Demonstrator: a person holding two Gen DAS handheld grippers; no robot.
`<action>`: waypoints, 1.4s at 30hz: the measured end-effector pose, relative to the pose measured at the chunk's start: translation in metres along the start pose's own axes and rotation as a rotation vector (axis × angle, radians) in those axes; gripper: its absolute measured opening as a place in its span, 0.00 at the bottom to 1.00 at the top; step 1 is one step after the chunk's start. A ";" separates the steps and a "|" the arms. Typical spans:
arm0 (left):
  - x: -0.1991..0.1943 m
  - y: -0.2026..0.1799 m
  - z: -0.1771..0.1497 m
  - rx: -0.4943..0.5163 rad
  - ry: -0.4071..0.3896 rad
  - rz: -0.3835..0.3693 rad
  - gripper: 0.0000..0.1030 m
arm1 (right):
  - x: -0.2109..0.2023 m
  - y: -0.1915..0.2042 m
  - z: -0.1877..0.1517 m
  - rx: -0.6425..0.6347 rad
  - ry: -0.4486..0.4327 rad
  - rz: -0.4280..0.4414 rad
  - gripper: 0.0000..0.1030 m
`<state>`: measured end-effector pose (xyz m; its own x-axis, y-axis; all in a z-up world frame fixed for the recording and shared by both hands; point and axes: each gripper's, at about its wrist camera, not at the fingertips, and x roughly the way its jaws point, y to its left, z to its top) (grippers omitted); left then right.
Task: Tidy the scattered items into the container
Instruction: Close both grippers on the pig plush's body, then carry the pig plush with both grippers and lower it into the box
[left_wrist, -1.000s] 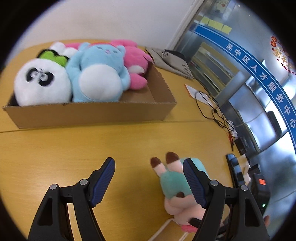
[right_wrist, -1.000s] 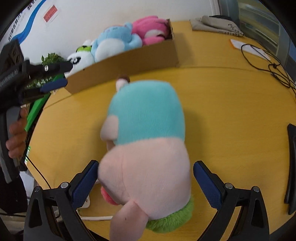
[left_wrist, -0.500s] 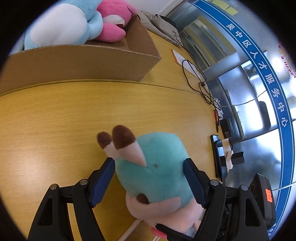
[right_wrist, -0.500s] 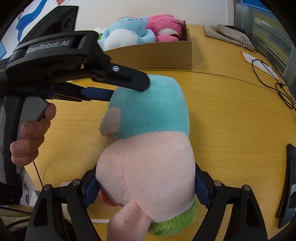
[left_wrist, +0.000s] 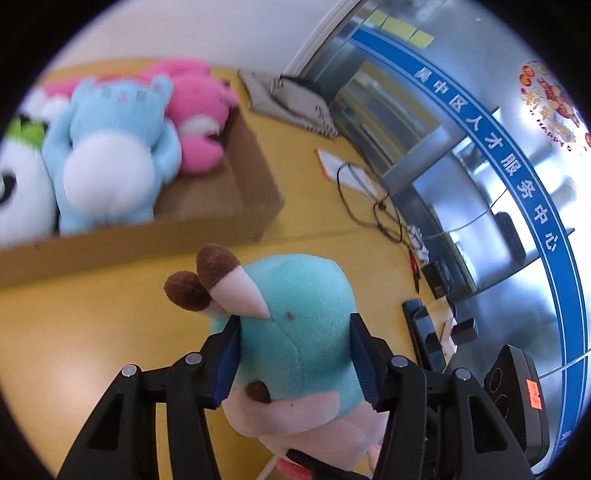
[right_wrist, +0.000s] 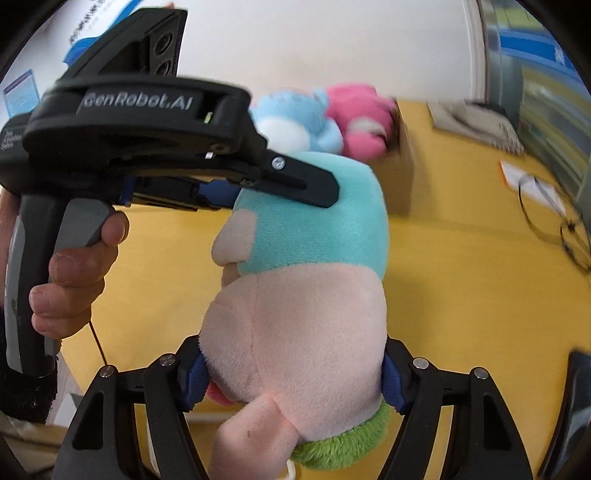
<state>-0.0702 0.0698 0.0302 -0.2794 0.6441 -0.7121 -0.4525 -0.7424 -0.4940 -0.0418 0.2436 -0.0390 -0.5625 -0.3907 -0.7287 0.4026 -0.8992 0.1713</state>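
A plush toy (left_wrist: 303, 295) with a teal body, pink head and brown feet hangs between both grippers above the yellow table (left_wrist: 92, 332). My left gripper (left_wrist: 293, 332) has its blue pads pressed into the teal body, jaws closing. In the right wrist view my right gripper (right_wrist: 293, 369) squeezes the pink head of the plush toy (right_wrist: 314, 229), jaws closing too. There the left gripper (right_wrist: 280, 188) reaches in from the upper left. Behind stands the cardboard box (left_wrist: 147, 243) holding a blue plush (left_wrist: 110, 147), a pink plush (left_wrist: 195, 122) and a panda (left_wrist: 18, 192).
A person's hand (right_wrist: 74, 280) grips the left tool's handle. A black cable (left_wrist: 369, 206), a paper (left_wrist: 340, 166), a grey cloth (left_wrist: 291, 99) and a black device (left_wrist: 424, 332) lie on the table's right side by a glass wall.
Both grippers have closed onto the plush toy, the left on its body and the right on its head. The toy has come up off the table, nearer the box.
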 end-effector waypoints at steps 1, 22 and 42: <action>-0.008 -0.001 0.010 0.014 -0.020 0.001 0.51 | -0.002 0.002 0.011 -0.014 -0.026 0.000 0.75; 0.027 0.044 0.229 0.142 -0.098 0.122 0.50 | 0.077 -0.065 0.228 -0.018 -0.283 0.059 0.74; 0.137 0.078 0.191 0.145 0.073 0.188 0.67 | 0.178 -0.133 0.182 0.061 0.007 0.000 0.81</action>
<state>-0.3053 0.1352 -0.0109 -0.3108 0.4785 -0.8213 -0.5166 -0.8103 -0.2766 -0.3269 0.2576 -0.0708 -0.5571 -0.3897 -0.7333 0.3577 -0.9095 0.2116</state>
